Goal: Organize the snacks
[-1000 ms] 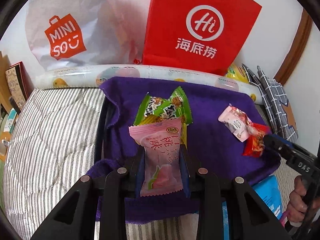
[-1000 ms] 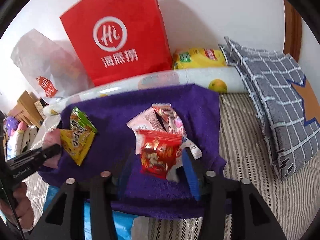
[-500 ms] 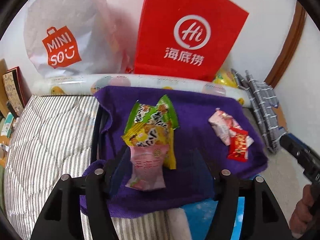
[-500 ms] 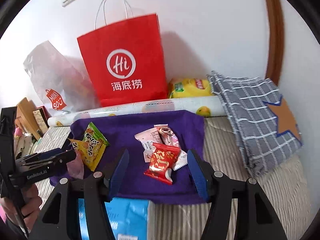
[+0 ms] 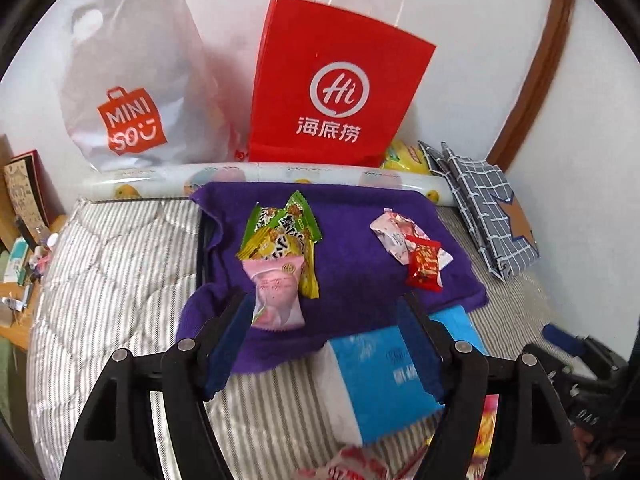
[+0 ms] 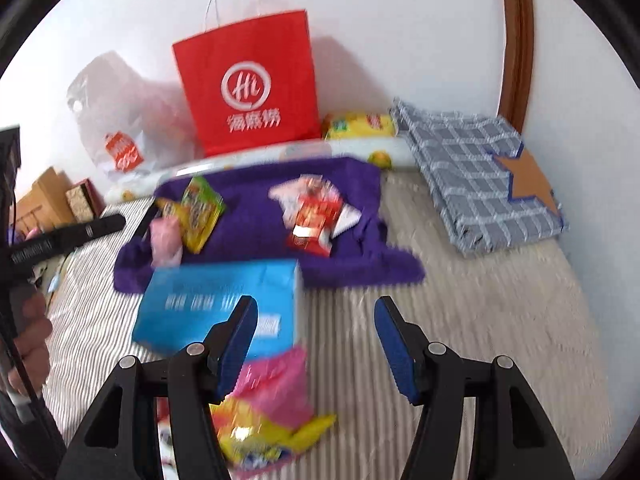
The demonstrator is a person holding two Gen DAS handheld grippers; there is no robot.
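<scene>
White wall backs a bed with a grey striped quilt [image 5: 120,272], where a red paper bag [image 5: 336,92] and a white plastic bag [image 5: 132,80] lean upright behind a purple towel [image 5: 360,264] spread flat. On that towel lie 2 small groups of snacks. Ahead of the left gripper [image 5: 326,344], whose jaws have just been opening and now stand wide with nothing pressed between them, a pink candy packet [image 5: 276,292] lies just past the left jaw tip, overlapping a yellow packet [image 5: 276,246] and a green packet [image 5: 288,220] farther ahead. Beyond the right jaw, well apart from the pink packet, a red packet [image 5: 424,264] rests on pale pink-and-white packets [image 5: 394,232]. Directly between the left jaws and nearer than the towel sits a blue box [image 5: 388,376]. The right gripper [image 6: 316,344] hangs over the quilt with jaws held apart and empty; the blue box lies ahead of its left jaw, and blurred pink and yellow wrappers [image 6: 272,408] lie beneath that jaw. A checked grey cushion [image 6: 480,176] lies far ahead to the right of the right jaws
</scene>
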